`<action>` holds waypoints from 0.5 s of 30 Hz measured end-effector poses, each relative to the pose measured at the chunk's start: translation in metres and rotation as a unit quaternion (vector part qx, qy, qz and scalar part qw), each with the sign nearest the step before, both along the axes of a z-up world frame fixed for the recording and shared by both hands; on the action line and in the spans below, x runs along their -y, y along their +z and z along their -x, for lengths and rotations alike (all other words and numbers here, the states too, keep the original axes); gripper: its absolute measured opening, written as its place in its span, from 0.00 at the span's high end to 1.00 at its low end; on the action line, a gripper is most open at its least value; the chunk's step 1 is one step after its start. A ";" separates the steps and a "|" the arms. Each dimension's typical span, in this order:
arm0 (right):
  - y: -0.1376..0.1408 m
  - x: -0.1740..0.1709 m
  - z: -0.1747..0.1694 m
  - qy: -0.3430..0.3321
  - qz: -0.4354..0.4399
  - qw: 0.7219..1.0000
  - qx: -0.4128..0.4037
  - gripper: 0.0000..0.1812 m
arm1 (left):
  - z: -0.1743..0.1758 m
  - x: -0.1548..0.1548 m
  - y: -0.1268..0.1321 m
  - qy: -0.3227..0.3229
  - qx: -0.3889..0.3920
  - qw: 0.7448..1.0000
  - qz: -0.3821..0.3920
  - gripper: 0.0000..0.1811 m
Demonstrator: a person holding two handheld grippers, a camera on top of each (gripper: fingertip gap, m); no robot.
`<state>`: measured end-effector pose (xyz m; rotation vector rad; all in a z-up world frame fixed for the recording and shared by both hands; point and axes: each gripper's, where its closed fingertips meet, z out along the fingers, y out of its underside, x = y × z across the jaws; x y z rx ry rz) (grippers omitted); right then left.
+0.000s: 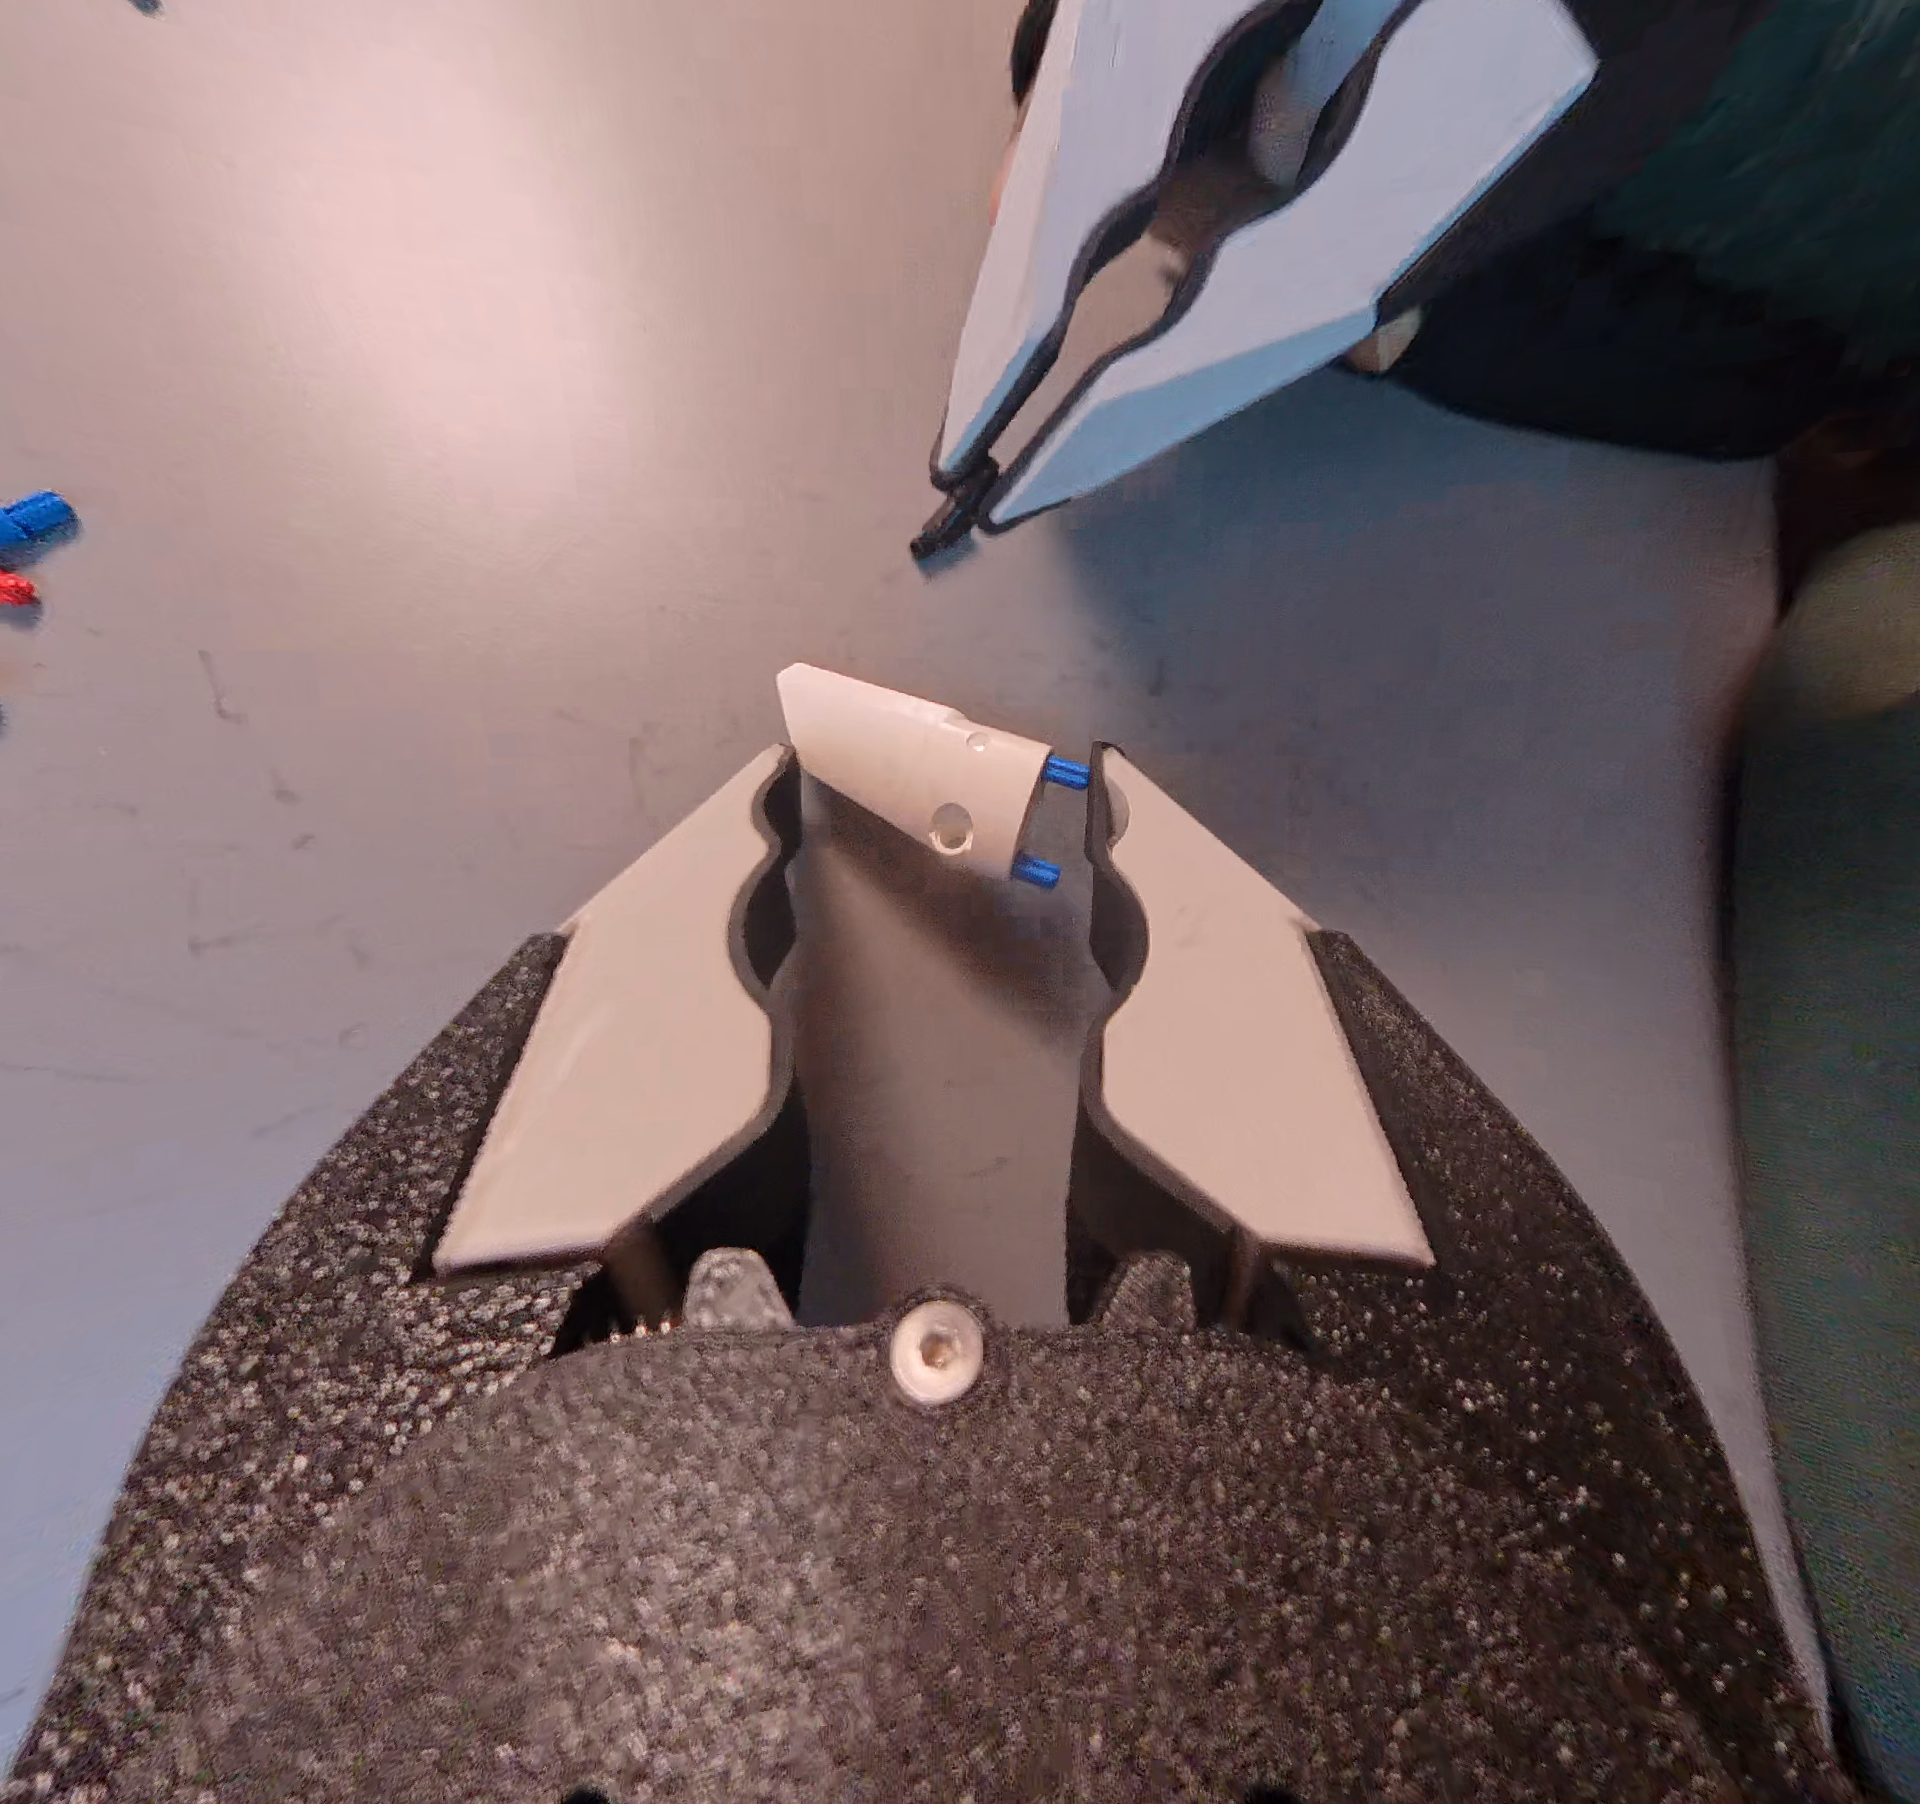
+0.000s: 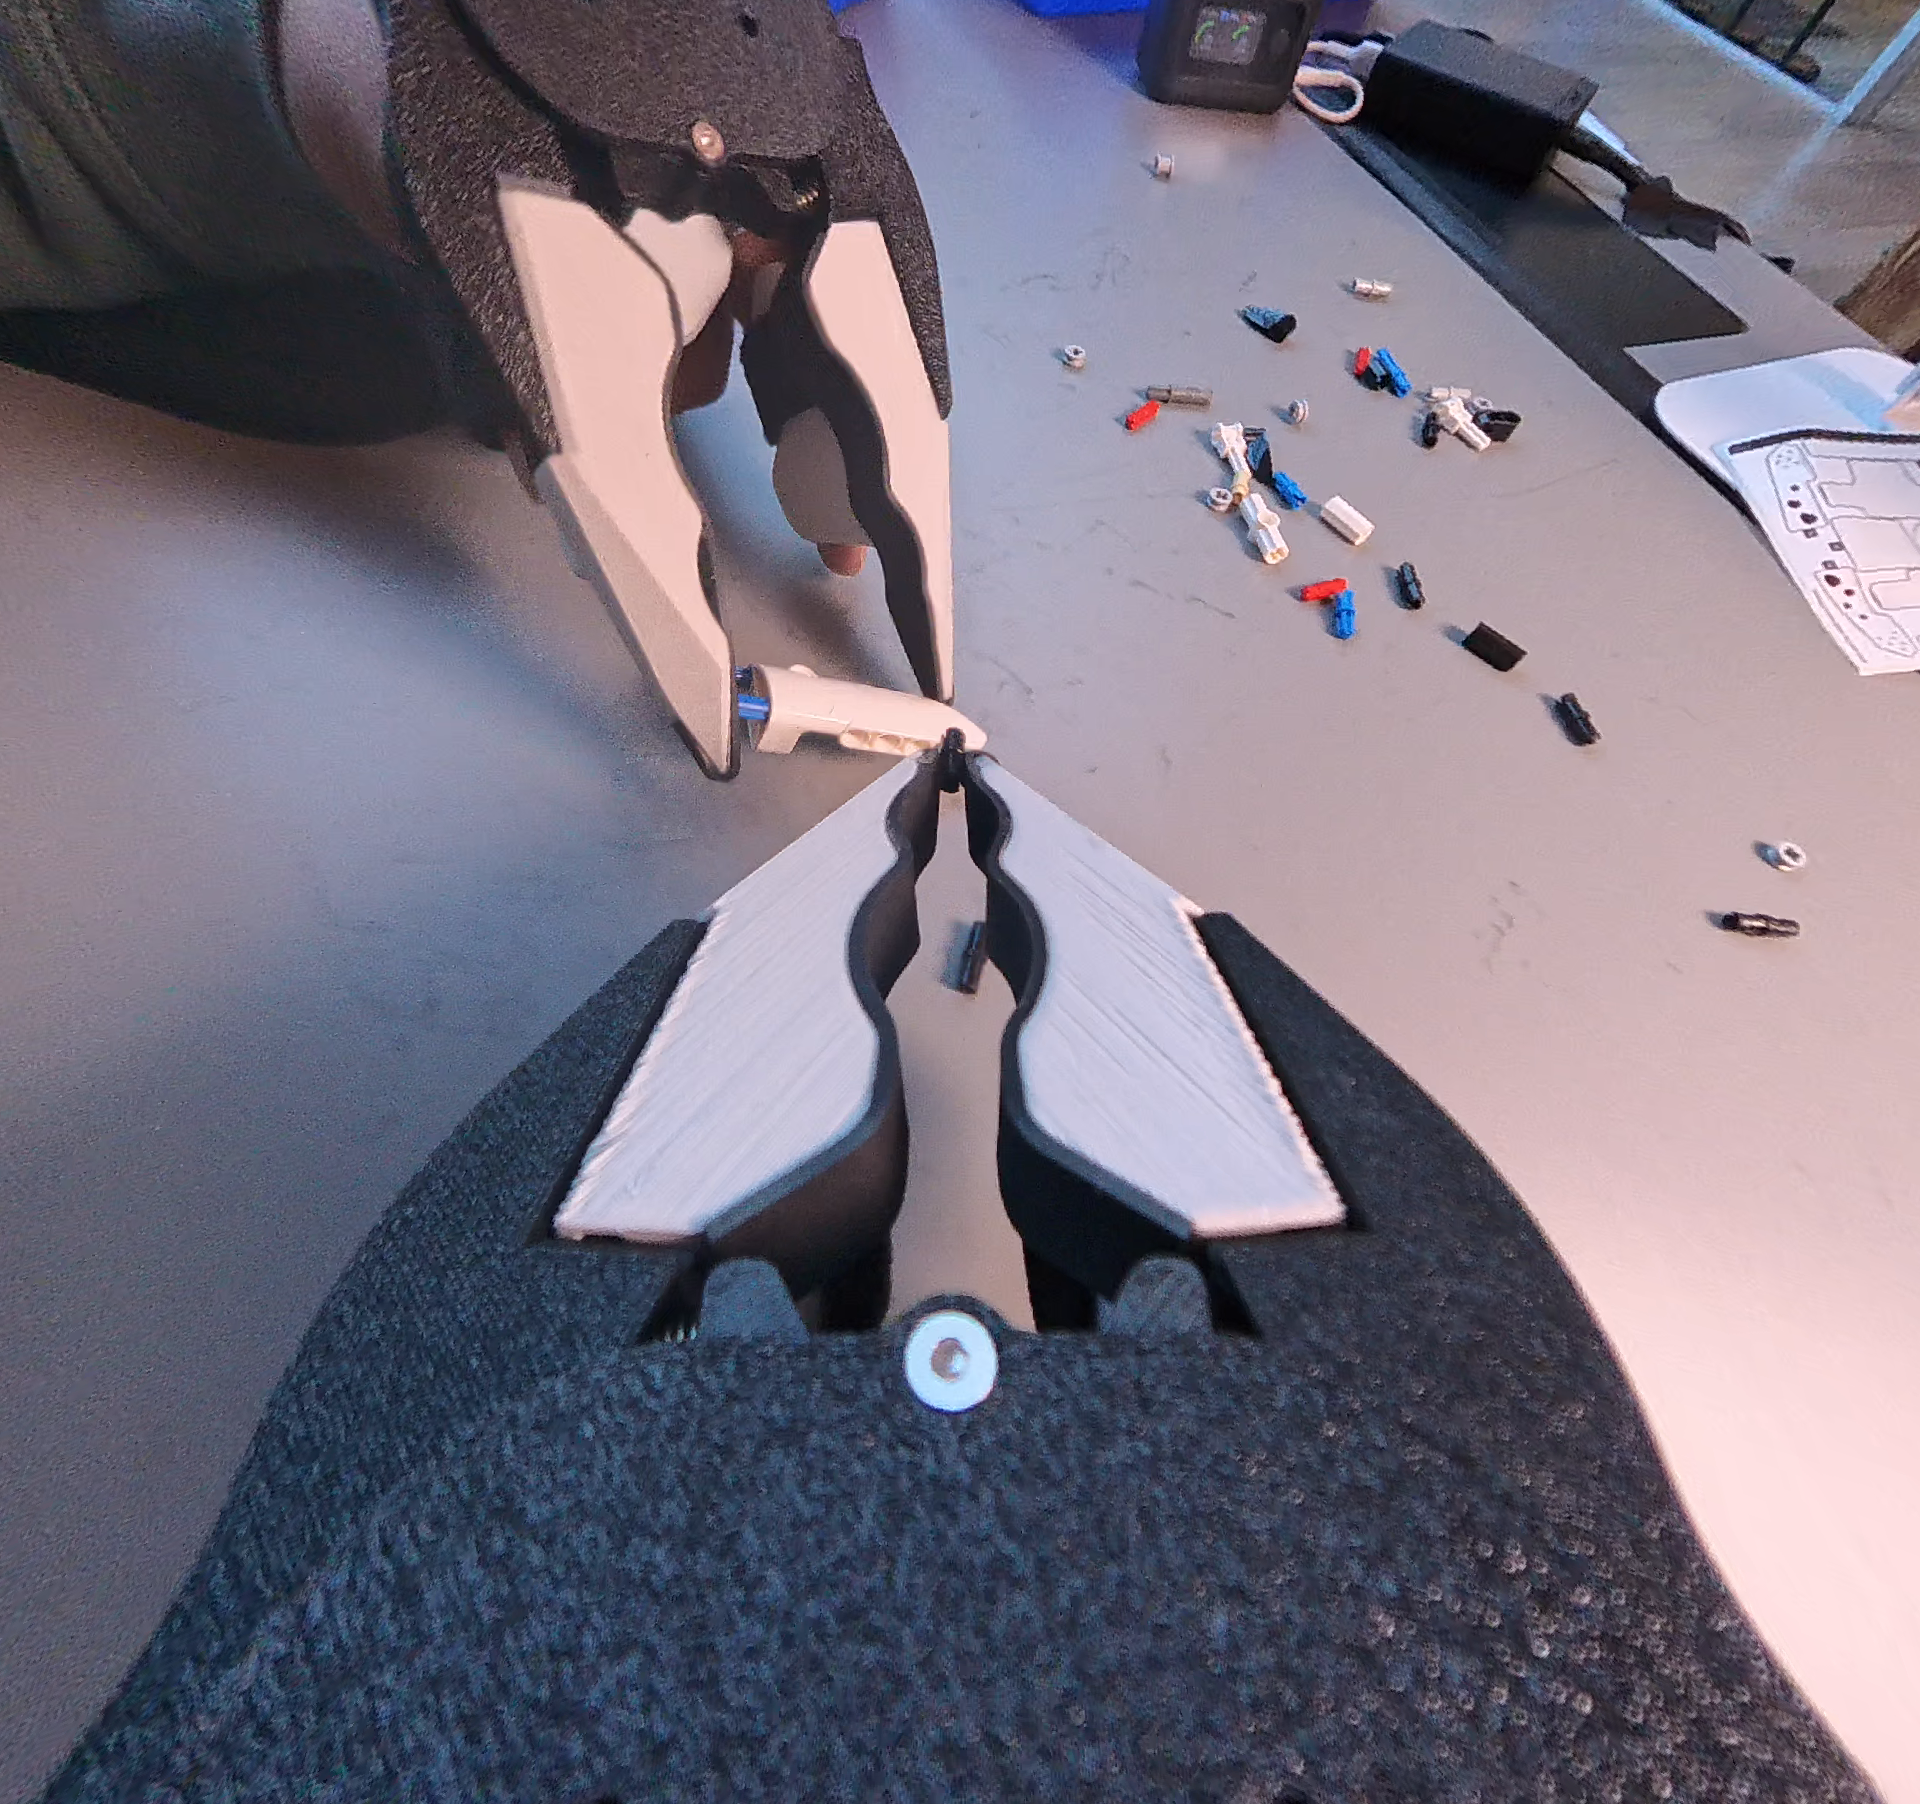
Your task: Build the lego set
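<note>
Left tongs [image 2: 836, 715] clamp a white panel [image 1: 914, 778] above the counter [image 2: 312, 871]. Right tongs [image 2: 951, 767], nearly closed, pinch a black pin [image 2: 952, 744] touching the panel's tip. Loose pieces [image 2: 1309, 476] lie right of the panel, well apart.

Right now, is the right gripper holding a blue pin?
No, the right gripper is shut on a small black pin; the blue pins sit in the white piece held by the left gripper.

Soft overhead light glares pale on the table [image 1: 436, 248] ahead of my left tool; my right gripper [image 1: 961, 507] is motion-blurred there, and edges bend fisheye-wide.
</note>
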<state>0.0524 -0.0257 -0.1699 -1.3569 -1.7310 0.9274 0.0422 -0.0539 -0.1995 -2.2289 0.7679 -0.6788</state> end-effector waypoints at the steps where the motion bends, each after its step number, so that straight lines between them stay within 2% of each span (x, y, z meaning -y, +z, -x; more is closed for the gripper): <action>1: 0.002 0.002 0.000 0.005 0.002 1.000 -0.004 0.98 | -0.003 0.001 0.009 -0.004 0.036 0.999 0.000 0.70; 4: 0.013 0.008 0.000 0.018 0.016 0.999 -0.032 0.98 | -0.011 0.002 0.039 -0.014 0.132 0.991 -0.016 0.70; 6: 0.023 0.010 -0.001 0.024 0.034 0.998 -0.049 0.98 | -0.014 0.003 0.052 -0.019 0.165 0.986 -0.030 0.70; 15: 0.032 0.012 -0.005 0.034 0.058 0.996 -0.061 0.98 | -0.020 0.005 0.058 -0.026 0.145 0.986 -0.078 0.70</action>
